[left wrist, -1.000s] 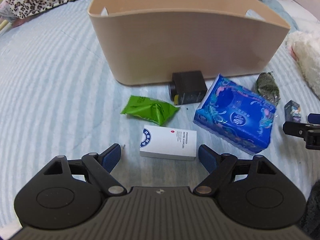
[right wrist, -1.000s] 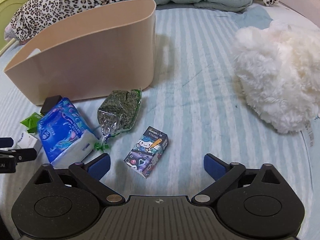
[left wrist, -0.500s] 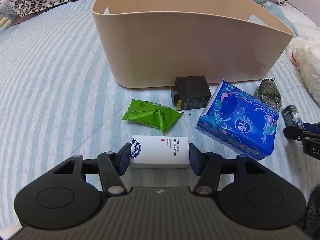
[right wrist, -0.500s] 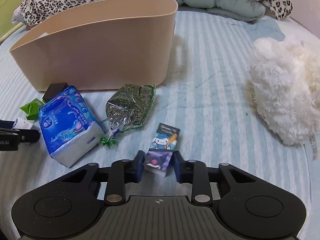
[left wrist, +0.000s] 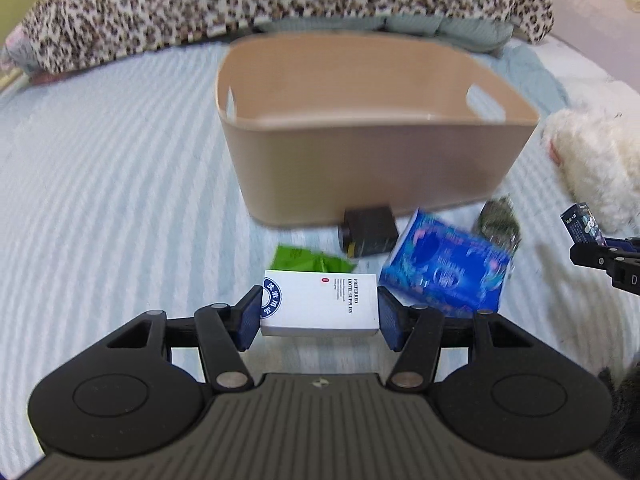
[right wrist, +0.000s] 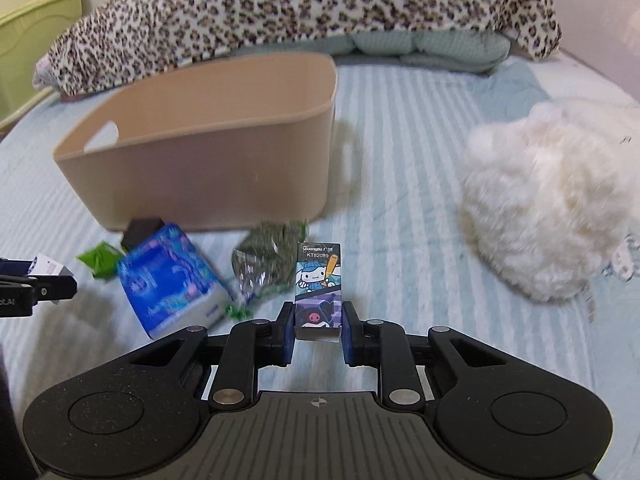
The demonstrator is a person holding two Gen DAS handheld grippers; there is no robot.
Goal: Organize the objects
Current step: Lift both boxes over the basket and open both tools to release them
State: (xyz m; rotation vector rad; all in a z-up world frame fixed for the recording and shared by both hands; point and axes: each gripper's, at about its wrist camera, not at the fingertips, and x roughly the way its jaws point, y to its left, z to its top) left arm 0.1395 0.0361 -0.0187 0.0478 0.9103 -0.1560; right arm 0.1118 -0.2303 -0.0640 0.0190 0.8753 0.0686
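My left gripper [left wrist: 319, 313] has its blue fingers [left wrist: 249, 317] closed partway onto the two short ends of the white box [left wrist: 320, 304], which lies flat between them with its printed face up. The box looks lifted off the bed [left wrist: 104, 184], though I cannot tell by how much. Just beyond the fingers, past the far edge of the box, lies the green packet [left wrist: 310, 259]. Farther ahead and a little to the right sits the small black box [left wrist: 369, 231], touching or nearly touching the base of the beige bin [left wrist: 372, 160]. To the right of my left fingers the blue tissue pack [left wrist: 444, 270] rests tilted, and past it lies the clear bag of dark dried leaves [left wrist: 498, 222].

My right gripper [right wrist: 318, 330] has narrowed its fingers [right wrist: 347, 334] to a tight gap and pinches the lower part of the cartoon-printed carton [right wrist: 318, 280], which stands upright between them. Directly behind the carton and to the left of these fingers I see the leaf bag [right wrist: 266, 264], then the tissue pack [right wrist: 172, 280], with the green packet [right wrist: 100, 258] and the black box [right wrist: 142, 230] farther left. The bin [right wrist: 208, 168] stands ahead and to the left, open at the top, with a handle slot in its end wall. Well to the right of the fingers lies a white fluffy plush [right wrist: 556, 200], and a leopard-print blanket [right wrist: 300, 8] stretches across the far end of the bed.
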